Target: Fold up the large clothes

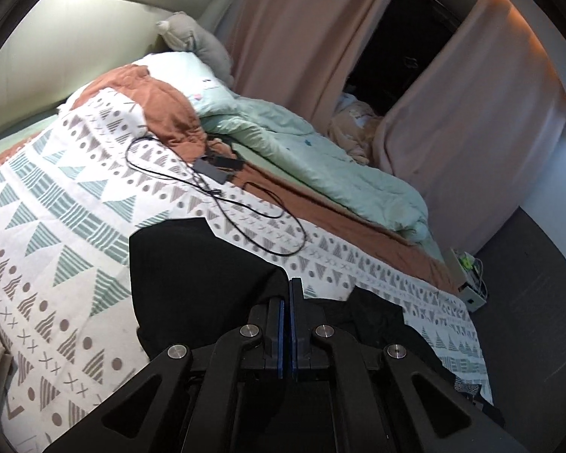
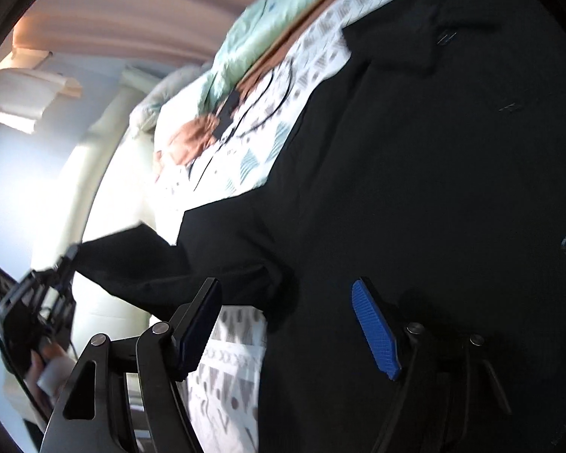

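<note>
A large black garment (image 2: 434, 188) lies spread on the patterned bedspread (image 1: 56, 207). One sleeve (image 2: 139, 260) is stretched out to the left and lifted off the bed. In the right wrist view, my left gripper (image 2: 62, 268) holds the sleeve's end, with a hand (image 2: 43, 366) behind it. In the left wrist view, that gripper (image 1: 287, 290) has its blue pads pressed together on the black cloth (image 1: 192, 275), which hangs below it. My right gripper (image 2: 286, 302) is open over the garment near the armpit. Its blue pad (image 2: 375, 330) stands clear of the cloth.
Black cables and a power adapter (image 1: 215, 168) lie on the bedspread beyond the garment. A mint-green duvet (image 1: 320, 173) is bunched along the far side, with a grey plush pillow (image 1: 203, 41) at the head. Pink curtains (image 1: 302, 37) hang behind. A small box (image 1: 471, 290) stands on the dark floor.
</note>
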Demonstrator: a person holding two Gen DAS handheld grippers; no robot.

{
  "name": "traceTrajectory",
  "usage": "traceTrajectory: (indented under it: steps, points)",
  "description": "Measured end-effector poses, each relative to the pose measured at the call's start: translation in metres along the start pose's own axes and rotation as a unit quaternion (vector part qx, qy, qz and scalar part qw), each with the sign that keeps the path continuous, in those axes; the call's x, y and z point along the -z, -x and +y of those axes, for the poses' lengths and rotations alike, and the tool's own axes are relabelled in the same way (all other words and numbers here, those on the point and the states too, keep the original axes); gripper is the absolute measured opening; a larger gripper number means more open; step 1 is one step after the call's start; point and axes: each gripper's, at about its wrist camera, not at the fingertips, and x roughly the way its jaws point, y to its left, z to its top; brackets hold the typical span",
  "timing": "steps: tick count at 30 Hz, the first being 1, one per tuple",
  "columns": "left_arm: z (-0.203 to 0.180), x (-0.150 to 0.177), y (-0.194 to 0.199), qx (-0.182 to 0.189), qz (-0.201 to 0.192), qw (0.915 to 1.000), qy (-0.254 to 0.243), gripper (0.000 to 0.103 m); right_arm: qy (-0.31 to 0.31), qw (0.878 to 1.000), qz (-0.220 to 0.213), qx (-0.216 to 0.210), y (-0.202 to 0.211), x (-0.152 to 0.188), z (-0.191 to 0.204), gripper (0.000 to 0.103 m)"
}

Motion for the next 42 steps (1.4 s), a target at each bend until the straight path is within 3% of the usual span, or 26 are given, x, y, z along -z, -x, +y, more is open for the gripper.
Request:
traceTrajectory:
  steps: [6,11,15,16,17,18,19,20,25,27,30,33,39,42]
  points:
    - [-0.059,0.023,-0.015,0.068,0.029,0.9958,-0.053,0.001,0.011,0.997,-0.063,0.031,0.064,0.006,-0.016,0.072]
    - [-0.098,0.048,-0.037,0.076,0.049,0.9905,-0.103,0.002,-0.006,0.994,-0.091,0.056,0.083,0.005,-0.038,0.072]
    - [-0.110,0.069,-0.064,0.112,0.085,0.9859,-0.090,0.009,-0.032,0.993,-0.096,0.066,0.089,-0.003,-0.058,0.072]
    - [-0.112,0.075,-0.073,0.124,0.100,0.9839,-0.081,0.019,-0.036,0.992,-0.100,0.068,0.098,-0.004,-0.066,0.072]
    - [-0.112,0.082,-0.081,0.137,0.113,0.9817,-0.068,0.045,-0.040,0.991,-0.103,0.069,0.101,-0.003,-0.068,0.072]
    - [-0.112,0.091,-0.091,0.152,0.124,0.9791,-0.052,0.064,-0.046,0.991,-0.108,0.070,0.106,-0.002,-0.071,0.072]
    - [-0.111,0.098,-0.097,0.163,0.128,0.9774,-0.040,0.099,-0.049,0.990,-0.111,0.070,0.110,-0.002,-0.073,0.072]
    - [-0.111,0.106,-0.101,0.172,0.127,0.9764,-0.031,0.103,-0.052,0.989,-0.116,0.073,0.114,-0.003,-0.076,0.072]
    - [-0.104,0.144,-0.117,0.176,0.161,0.9709,0.017,0.103,-0.067,0.985,-0.136,0.084,0.137,-0.007,-0.092,0.072]
    - [-0.095,0.151,-0.107,0.165,0.152,0.9740,0.034,0.103,-0.071,0.983,-0.145,0.088,0.142,-0.006,-0.094,0.072]
    - [-0.085,0.154,-0.080,0.110,0.119,0.9863,0.031,0.103,-0.059,0.983,-0.146,0.091,0.145,-0.006,-0.091,0.072]
    - [-0.071,0.152,-0.050,0.058,0.092,0.9933,0.038,0.103,-0.025,0.985,-0.140,0.099,0.136,-0.006,-0.076,0.072]
    - [-0.020,0.148,-0.012,-0.013,0.048,0.9964,0.069,0.101,0.050,0.984,-0.131,0.106,0.115,-0.001,-0.039,0.072]
    - [0.004,0.137,-0.004,-0.030,0.038,0.9960,0.076,0.094,0.100,0.981,-0.118,0.119,0.093,0.002,-0.012,0.072]
